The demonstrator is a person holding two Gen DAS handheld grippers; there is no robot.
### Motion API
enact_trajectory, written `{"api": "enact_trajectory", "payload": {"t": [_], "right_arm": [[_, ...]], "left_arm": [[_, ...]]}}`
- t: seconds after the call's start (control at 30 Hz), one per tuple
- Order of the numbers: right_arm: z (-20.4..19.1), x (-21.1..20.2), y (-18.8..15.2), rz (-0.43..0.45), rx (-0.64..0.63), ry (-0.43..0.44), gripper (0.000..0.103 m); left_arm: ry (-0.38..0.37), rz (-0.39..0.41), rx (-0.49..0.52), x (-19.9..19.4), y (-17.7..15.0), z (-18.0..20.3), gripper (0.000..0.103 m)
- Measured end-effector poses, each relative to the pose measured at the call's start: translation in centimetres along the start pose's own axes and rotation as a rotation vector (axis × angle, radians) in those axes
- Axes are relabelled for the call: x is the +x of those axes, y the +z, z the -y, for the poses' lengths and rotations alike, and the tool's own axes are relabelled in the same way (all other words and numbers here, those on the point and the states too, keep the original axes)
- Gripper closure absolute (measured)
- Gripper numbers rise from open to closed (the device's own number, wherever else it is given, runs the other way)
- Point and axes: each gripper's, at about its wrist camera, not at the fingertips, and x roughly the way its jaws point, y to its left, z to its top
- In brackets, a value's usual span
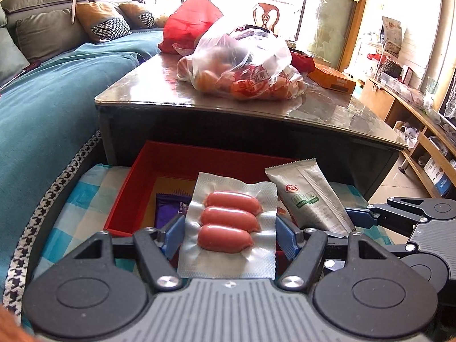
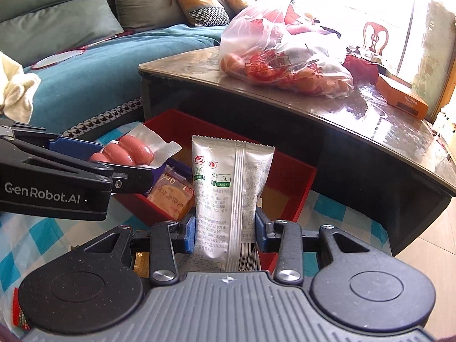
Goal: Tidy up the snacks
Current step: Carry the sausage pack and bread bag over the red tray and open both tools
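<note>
The left tool (image 1: 228, 235) tilts downward, its blue pads clamped on the edges of a clear sausage pack (image 1: 229, 222) held over the red box (image 1: 182, 156). Just beside it, the right tool (image 2: 225, 229) tilts down likewise, clamped on an upright silver snack packet (image 2: 232, 182) above the same box. Beyond stands the dark surface (image 1: 327, 108) with a plastic bag (image 1: 242, 65).

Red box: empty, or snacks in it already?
Not empty: the red box holds a purple packet and an orange packet.
</note>
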Motion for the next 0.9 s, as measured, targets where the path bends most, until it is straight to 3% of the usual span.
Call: {"api": "enact_trajectory", "payload": {"t": [0.9], "right_arm": [[1.7,7.4,0.9,-0.066,0.071,-0.021,0.056]], "left_arm": [[0.079,-0.044,0.036,7.0,0.8,-0.8,0.008]]}}
